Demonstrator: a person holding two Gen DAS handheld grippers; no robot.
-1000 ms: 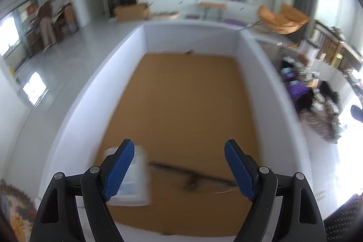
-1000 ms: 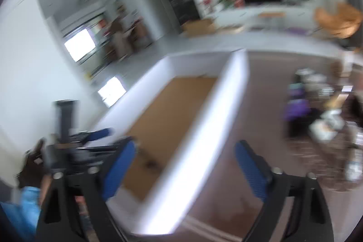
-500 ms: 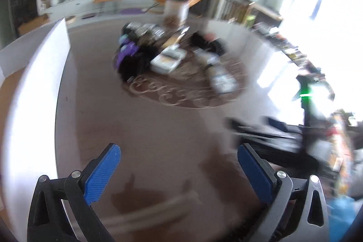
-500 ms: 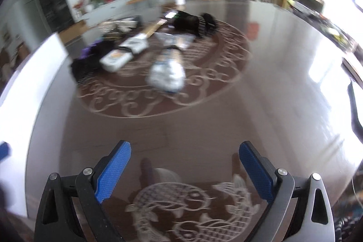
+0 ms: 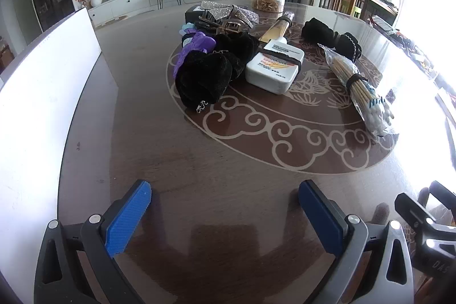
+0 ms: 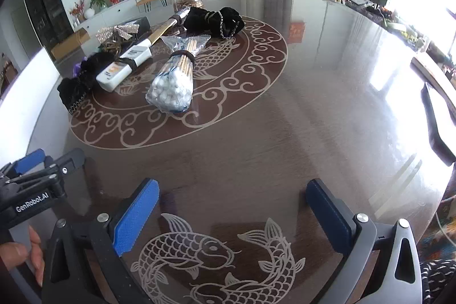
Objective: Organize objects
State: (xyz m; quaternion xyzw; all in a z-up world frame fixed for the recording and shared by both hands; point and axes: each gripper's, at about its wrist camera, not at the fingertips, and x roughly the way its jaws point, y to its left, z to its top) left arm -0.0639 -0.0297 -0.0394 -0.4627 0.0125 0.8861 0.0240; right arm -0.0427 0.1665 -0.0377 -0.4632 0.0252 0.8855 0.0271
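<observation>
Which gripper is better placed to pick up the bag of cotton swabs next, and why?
Probably the right gripper: the bag of cotton swabs lies almost straight ahead of its opening, empty jaws. From the left gripper it sits far off to the side.

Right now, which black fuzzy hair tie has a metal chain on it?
The black scrunchie farthest back beside the cotton swabs; a silver chain drapes across it, unlike the plain ones by the white bottle.

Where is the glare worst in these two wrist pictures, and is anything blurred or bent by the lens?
Left wrist view: window light burns out the right edge, the white box wall on the left is also overexposed, the bag of cotton swabs stays sharp. Right wrist view: bright reflections streak the glossy table on the right. Both views: no motion blur, the fisheye curves the table rim, corners are dark.
</observation>
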